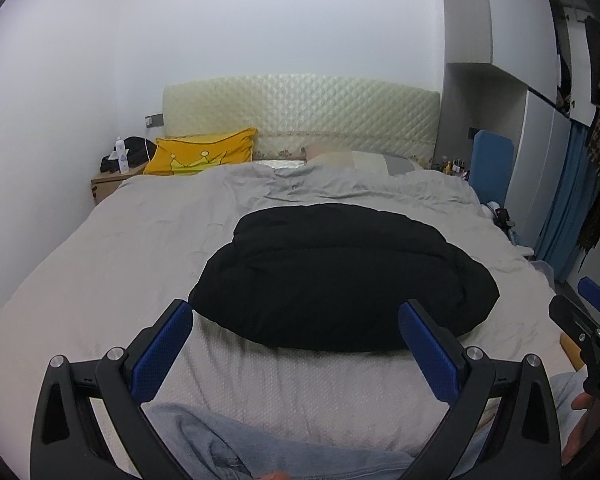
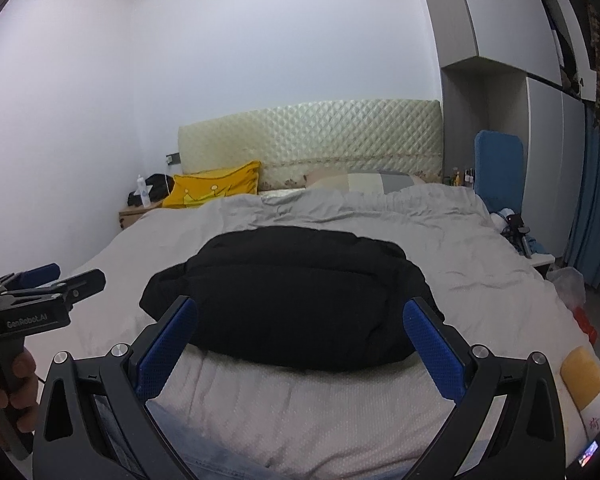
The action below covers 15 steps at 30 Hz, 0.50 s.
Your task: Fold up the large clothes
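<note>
Black coat point(image 1: 340, 276) bundled mid-bed point(image 1: 112, 264), yellow pillow point(image 1: 204, 156) behind, L tongs point(image 1: 296, 344) & R tongs point(image 2: 300, 340) wide open (both empty)

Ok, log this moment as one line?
stage: jacket in folded bundle on bed | left gripper: open, off jacket | right gripper: open, off jacket | contact: none

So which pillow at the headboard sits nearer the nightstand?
The yellow pillow with the crown print. It lies at the bed's left corner, right beside the nightstand; the grey-and-beige pillow lies further right, toward the wardrobe side.
</note>
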Tool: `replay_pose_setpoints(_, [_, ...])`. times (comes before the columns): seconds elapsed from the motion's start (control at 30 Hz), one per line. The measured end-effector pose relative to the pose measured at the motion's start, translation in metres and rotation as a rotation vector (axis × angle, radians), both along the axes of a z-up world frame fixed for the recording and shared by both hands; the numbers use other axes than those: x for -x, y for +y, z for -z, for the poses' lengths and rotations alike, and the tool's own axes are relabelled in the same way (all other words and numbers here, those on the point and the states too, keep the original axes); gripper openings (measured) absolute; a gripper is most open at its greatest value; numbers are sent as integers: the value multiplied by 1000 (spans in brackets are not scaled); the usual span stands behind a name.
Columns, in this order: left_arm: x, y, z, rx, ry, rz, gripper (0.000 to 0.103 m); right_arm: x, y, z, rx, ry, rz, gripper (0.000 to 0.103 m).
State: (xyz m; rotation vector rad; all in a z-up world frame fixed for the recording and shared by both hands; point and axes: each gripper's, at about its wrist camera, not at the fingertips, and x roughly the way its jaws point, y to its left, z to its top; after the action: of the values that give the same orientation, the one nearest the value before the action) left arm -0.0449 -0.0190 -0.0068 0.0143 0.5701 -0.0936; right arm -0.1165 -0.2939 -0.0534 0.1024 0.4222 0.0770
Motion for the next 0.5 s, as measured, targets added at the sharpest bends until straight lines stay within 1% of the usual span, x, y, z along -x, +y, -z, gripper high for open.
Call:
replay_pose_setpoints(0.4, [-5, -4, 5, -30, 23, -4, 103, -6, 0, 3, 15, 16, 9, 103])
replay_pose_setpoints(0.5, [-5, -4, 6, -22, 33, 2, 103, -6, -1, 3, 18, 19, 12, 103])
